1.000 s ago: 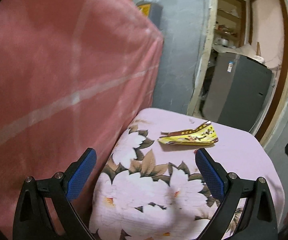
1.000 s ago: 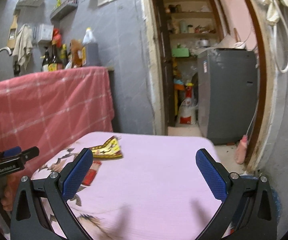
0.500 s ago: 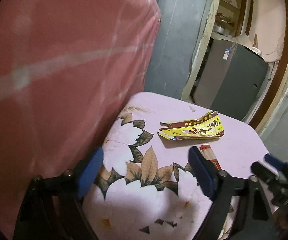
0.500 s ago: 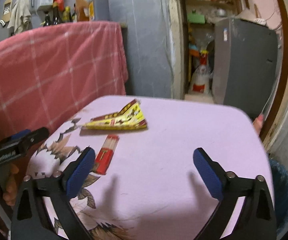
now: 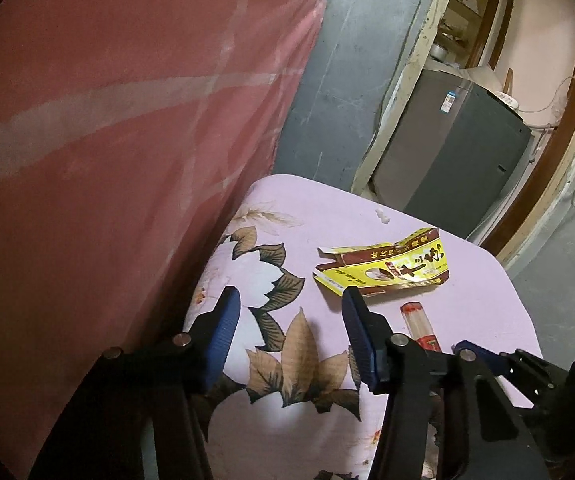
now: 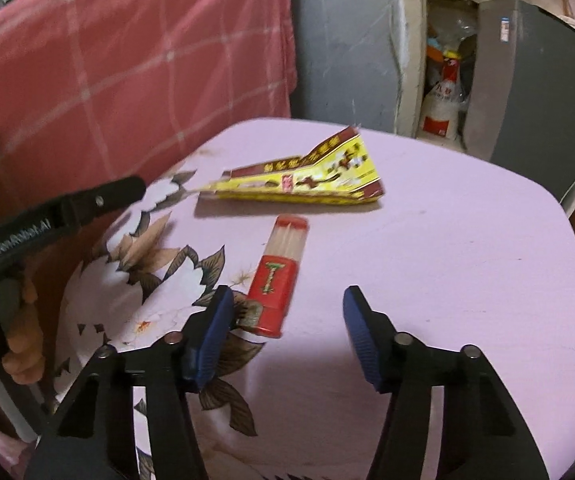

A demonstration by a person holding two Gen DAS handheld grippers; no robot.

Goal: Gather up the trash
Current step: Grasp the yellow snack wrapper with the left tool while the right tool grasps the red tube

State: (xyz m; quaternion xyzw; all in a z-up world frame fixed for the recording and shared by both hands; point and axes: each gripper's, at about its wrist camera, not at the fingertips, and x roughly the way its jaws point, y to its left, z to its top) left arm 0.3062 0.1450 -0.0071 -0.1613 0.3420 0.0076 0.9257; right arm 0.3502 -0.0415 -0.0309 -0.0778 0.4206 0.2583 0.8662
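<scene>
A flattened yellow and brown carton (image 5: 383, 266) lies on the pink flowered tablecloth (image 5: 279, 220); it also shows in the right wrist view (image 6: 307, 180). A red toothpick tube (image 6: 279, 276) lies just in front of it, also seen in the left wrist view (image 5: 419, 324). My left gripper (image 5: 289, 316) is open and empty, above the cloth, left of and short of the carton. My right gripper (image 6: 285, 312) is open and empty, with the tube's near end between its fingers. A small white scrap (image 5: 383, 216) lies beyond the carton.
A red checked cloth (image 5: 107, 120) hangs close on the left. A grey cabinet (image 5: 459, 160) stands past the table's far edge in a doorway, with a white sack (image 6: 443, 108) beside it. The left gripper's arm (image 6: 59, 212) reaches in at the right view's left.
Both grippers have moved forward and down toward the table, and their fingers have narrowed. The toothpick tube has come into view and now lies between the right gripper's fingers.
</scene>
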